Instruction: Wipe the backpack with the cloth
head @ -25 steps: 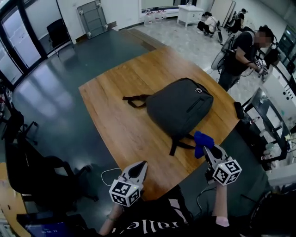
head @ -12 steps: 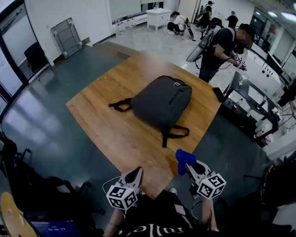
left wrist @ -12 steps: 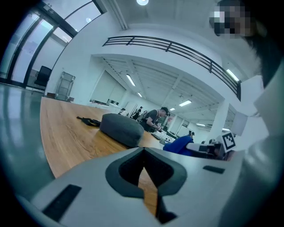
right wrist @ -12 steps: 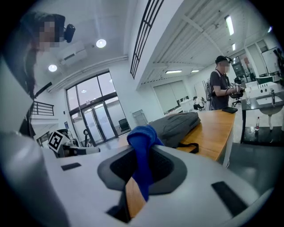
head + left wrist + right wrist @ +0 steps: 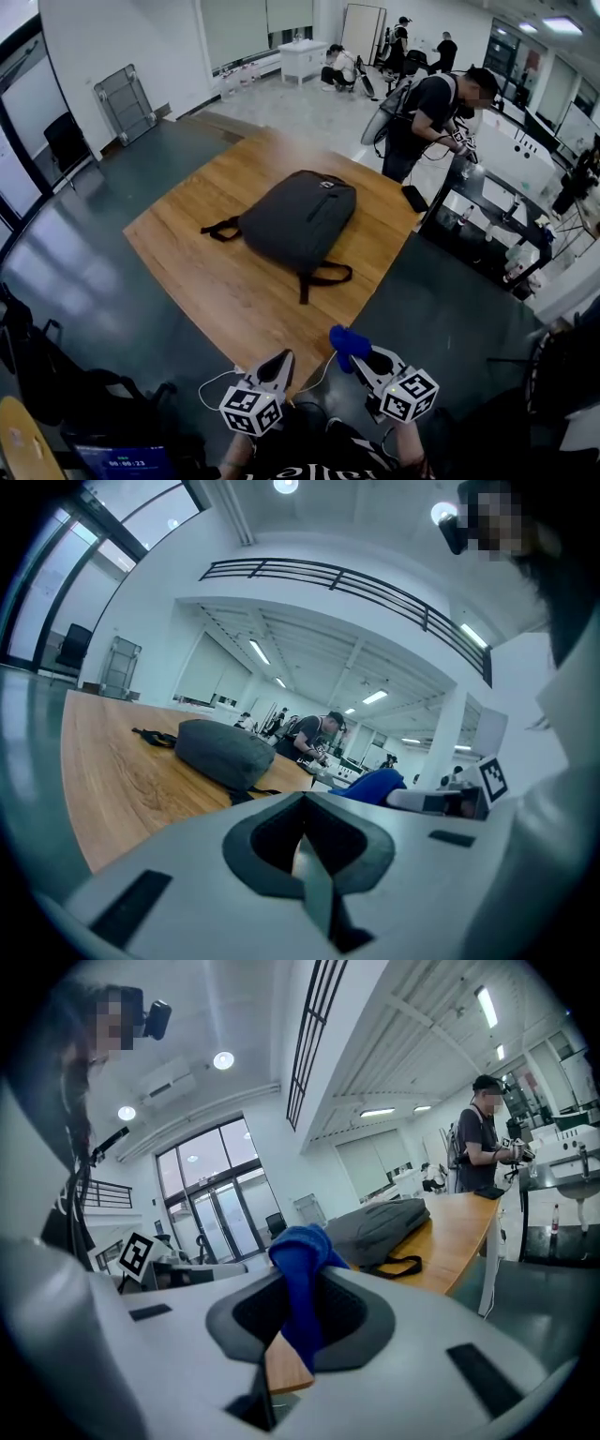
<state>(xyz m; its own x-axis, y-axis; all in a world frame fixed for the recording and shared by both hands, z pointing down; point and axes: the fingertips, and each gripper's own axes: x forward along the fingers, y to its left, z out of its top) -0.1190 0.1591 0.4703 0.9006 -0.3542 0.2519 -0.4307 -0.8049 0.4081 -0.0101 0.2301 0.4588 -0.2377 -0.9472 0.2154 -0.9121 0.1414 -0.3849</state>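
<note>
- Backed off since a second ago; my right claw [image 5: 364, 354] was just beside the backpack [image 5: 295, 217] strap then, now both claws sit back by the near corner of the wooden table [image 5: 187, 253], well apart from the bag
- right claw is clamped on the blue cloth [image 5: 347, 339]; the cloth bunches up above the jaws
- left claw [image 5: 279, 364] has its jaws pressed together, nothing between them
- backpack lies flat mid-table, dark grey; one strap trails left, another toward me
- a person [image 5: 427, 108] stands at the table's far side
</note>
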